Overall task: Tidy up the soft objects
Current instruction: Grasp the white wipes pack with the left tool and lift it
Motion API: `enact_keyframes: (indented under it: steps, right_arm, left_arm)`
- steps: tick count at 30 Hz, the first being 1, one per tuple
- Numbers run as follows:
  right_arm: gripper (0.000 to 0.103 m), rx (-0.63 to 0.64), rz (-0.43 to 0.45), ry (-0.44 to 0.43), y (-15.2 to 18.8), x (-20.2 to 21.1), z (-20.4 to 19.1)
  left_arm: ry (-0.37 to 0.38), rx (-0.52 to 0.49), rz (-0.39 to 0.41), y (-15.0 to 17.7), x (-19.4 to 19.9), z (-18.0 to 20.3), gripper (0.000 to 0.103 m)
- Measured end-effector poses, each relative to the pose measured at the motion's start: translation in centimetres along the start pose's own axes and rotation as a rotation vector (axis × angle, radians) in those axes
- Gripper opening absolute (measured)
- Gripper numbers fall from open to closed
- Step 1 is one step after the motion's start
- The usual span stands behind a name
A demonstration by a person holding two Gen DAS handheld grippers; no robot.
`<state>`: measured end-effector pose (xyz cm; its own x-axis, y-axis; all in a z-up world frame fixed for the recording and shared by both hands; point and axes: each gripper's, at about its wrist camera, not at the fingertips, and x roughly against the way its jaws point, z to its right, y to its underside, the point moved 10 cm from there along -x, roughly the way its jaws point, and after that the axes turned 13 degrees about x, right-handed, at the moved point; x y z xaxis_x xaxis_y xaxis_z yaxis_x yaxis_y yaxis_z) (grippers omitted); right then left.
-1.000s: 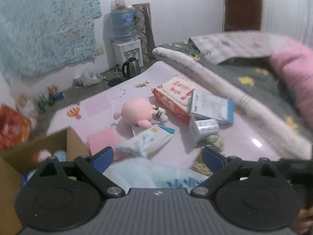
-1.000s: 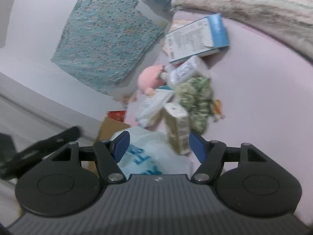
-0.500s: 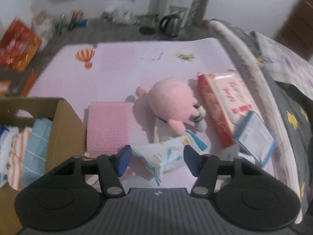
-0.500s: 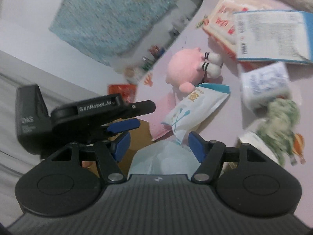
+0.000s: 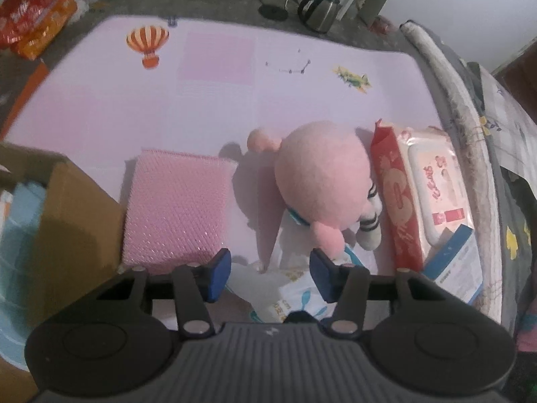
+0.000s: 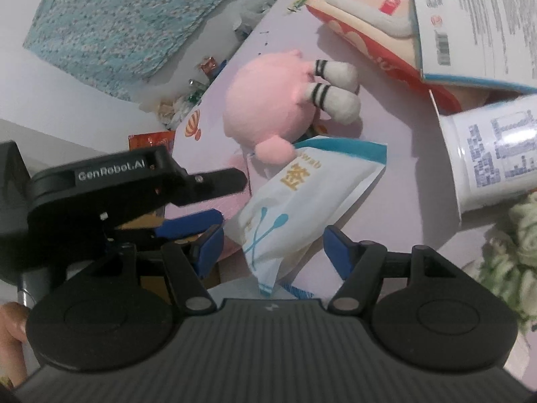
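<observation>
A pink plush toy (image 5: 322, 184) lies on the pink mat (image 5: 208, 100), with a folded pink cloth (image 5: 178, 208) to its left. A white cotton-swab packet (image 6: 302, 201) rests against the plush. My left gripper (image 5: 270, 275) points steeply down over the packet's edge (image 5: 295, 288); its jaws are closing and the pads touch nothing. In the right wrist view the left gripper (image 6: 231, 198) hangs left of the packet. My right gripper (image 6: 273, 248) is open, with the packet's lower corner between its pads, untouched.
An open cardboard box (image 5: 80, 228) with folded cloths stands at the left. A red wipes pack (image 5: 419, 194), a blue-white carton (image 6: 470, 23), a white wrapped roll (image 6: 493, 161) and a green fluffy thing (image 6: 517, 245) crowd the right. A blanket edge (image 5: 470, 134) borders the mat.
The left gripper tipped downward and closed in on the plush and packet, its jaws narrowing. The right gripper slid toward the packet, and the left gripper came into its view.
</observation>
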<state>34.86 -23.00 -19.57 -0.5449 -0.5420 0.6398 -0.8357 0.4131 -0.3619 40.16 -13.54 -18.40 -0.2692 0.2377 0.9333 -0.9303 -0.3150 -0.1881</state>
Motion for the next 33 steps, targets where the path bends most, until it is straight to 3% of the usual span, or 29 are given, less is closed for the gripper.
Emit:
enact_keyframes:
  steps: [4, 8, 10, 22, 33]
  right_arm:
    - [0.063, -0.056, 0.005, -0.034, 0.2, -1.1, 0.9]
    - [0.041, -0.092, 0.013, -0.048, 0.4, -1.7, 1.6]
    - [0.037, -0.079, 0.032, -0.063, 0.3, -1.5, 1.3]
    - [0.029, 0.036, 0.156, -0.083, -0.1, 3.9, -1.8]
    - [0.025, 0.254, 0.273, -0.102, 0.5, 11.8, -9.2]
  left_arm:
    - [0.009, 0.03, -0.038, 0.3, -1.0, -0.1, 0.048]
    - [0.027, 0.034, -0.069, 0.9, -1.1, 0.3, 0.045]
    - [0.029, 0.018, -0.073, 1.3, -0.7, 0.6, 0.045]
    - [0.11, -0.052, -0.02, 3.9, 4.6, 1.9, 0.045]
    - [0.24, -0.095, 0.115, 5.9, 13.9, 1.4, 0.046]
